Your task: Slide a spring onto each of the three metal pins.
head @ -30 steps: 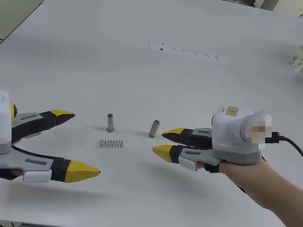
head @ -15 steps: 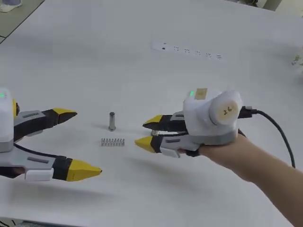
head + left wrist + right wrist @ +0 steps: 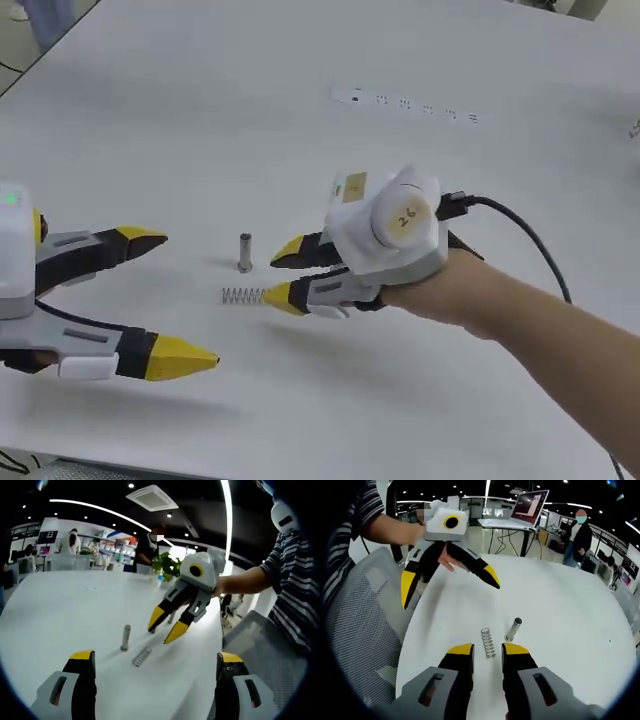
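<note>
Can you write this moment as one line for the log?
left tool open wide, empty | right tool narrowly open, tips near loose spring | spring flat on table, ungripped | bare pin upright

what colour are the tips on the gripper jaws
Yellow fingertips on black jaws, on both the left gripper and the right gripper; clearest in the head view.

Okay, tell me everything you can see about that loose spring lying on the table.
The spring is a small, thin, open-wound coil of silvery wire that looks like bare metal. It lies flat on its side on the white table, on no pin, near the upright metal pin but apart from it. One end reaches between the yellow tips of the right tool, whose jaws stand slightly apart, not closed on it. Whether a tip touches it, I cannot tell.
</note>
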A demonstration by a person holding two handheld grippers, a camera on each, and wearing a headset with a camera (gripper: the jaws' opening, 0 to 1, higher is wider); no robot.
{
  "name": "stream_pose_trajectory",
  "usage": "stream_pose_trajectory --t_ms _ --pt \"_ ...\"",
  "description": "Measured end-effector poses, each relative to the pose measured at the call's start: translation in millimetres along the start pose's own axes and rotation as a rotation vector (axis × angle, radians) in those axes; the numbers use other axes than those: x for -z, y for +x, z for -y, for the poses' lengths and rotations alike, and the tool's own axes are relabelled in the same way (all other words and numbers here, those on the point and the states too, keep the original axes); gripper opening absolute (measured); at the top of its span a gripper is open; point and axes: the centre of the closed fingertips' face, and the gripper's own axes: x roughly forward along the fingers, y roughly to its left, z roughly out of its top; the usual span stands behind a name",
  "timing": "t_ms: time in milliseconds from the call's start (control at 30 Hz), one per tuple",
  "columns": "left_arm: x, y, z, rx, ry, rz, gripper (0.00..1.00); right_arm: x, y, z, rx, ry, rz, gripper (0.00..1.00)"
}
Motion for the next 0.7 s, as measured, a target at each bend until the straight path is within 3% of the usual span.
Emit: stream_pose_trajectory --t_ms 300,700 --pt "-0.2 -0.2 -0.7 0.000 -0.001 0.004 0.97 4.8 15.5 -0.2 -0.041 -0.056 -0.058 0.17" --pt "1.0 -0.1 -1.8 0.000 -0.002 0.000 0.97 20.9 33.4 -2.5 -0.070 -0.071 -0.121 0.14"
